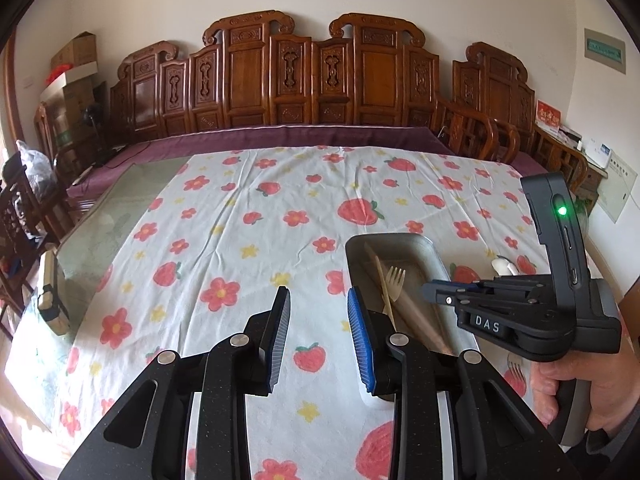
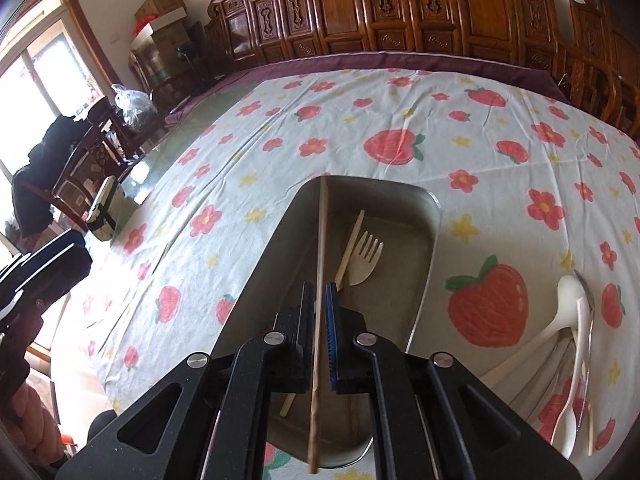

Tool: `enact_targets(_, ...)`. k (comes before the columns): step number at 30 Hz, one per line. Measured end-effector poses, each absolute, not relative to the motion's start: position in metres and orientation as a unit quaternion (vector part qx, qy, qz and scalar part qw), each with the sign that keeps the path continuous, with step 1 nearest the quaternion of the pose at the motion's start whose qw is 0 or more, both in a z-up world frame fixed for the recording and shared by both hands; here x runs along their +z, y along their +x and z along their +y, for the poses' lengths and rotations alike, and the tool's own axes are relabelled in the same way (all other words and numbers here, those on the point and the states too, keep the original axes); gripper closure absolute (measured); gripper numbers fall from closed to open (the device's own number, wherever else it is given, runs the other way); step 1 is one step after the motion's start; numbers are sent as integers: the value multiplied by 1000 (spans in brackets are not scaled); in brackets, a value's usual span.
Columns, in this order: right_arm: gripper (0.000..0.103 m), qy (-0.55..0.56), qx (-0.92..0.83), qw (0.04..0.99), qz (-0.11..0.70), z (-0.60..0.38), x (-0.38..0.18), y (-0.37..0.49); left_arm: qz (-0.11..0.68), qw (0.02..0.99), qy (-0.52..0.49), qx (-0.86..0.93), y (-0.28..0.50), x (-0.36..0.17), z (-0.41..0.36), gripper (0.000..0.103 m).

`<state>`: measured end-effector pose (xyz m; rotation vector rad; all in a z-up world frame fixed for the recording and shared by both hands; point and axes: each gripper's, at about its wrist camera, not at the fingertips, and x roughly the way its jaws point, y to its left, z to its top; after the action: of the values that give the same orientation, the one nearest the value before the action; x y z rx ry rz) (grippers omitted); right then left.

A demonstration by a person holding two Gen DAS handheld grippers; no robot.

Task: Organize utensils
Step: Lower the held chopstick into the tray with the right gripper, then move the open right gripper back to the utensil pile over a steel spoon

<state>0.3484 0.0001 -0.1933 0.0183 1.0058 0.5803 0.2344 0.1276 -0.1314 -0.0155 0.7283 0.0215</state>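
Starting at the left of the right wrist view, your left gripper [image 1: 318,334] shows only as a dark edge; in its own view its jaws stand apart with nothing between them, over the flowered cloth [image 2: 280,140] on the tabletop just left of the metal tray [image 2: 434,216].

Centre frame, your right gripper [image 2: 319,312] has its jaws clenched on a thin wooden chopstick [image 2: 320,240]. The stick runs from the tray's far left corner at mid frame down past the lower edge of the tray, and you hold it about midway along. It looks light, stiff and smooth, so expect it to pivot or slide between the pads if you swing it quickly. A grip near the middle balances it best; held near one end it would droop and twist. Being thin, it could snap under a sideways knock against the tray wall.

Just right of it, inside the tray, lie a second chopstick [image 2: 350,248] and a pale fork [image 2: 366,258], touching each other.

At the lower right, out on the cloth, sits a loose cluster of a white spoon [image 2: 566,292] and other cutlery [image 2: 586,320], overlapping. The spoon's bowl looks smooth and slippery, so take it by the handle
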Motion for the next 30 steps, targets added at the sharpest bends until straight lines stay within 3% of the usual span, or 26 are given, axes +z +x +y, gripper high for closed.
enact_targets(11,95,-7,266,854,447,-45,-170,321,357,934,7,-6,229,-134,107,75)
enact_targets(14,95,-11,261,860,438,-69,-165,303,353,935,13,-15,225,-132,97,65)
enact_targets(20,95,-18,240,868,435,-123,-165,268,352,935,27,-35,218,-133,73,58)
enact_targets(26,95,-29,209,875,435,-177,-172,244,358,931,39,-49,213,-135,47,57)
enact_targets(27,95,-29,204,876,436,-185,-174,242,359,931,41,-51,212,-135,40,54)
enact_targets(28,95,-28,199,877,437,-194,-175,240,358,931,41,-52,211,-135,37,38)
enact_targets(30,95,-24,190,878,439,-212,-178,237,353,933,38,-58,209,-134,27,32)
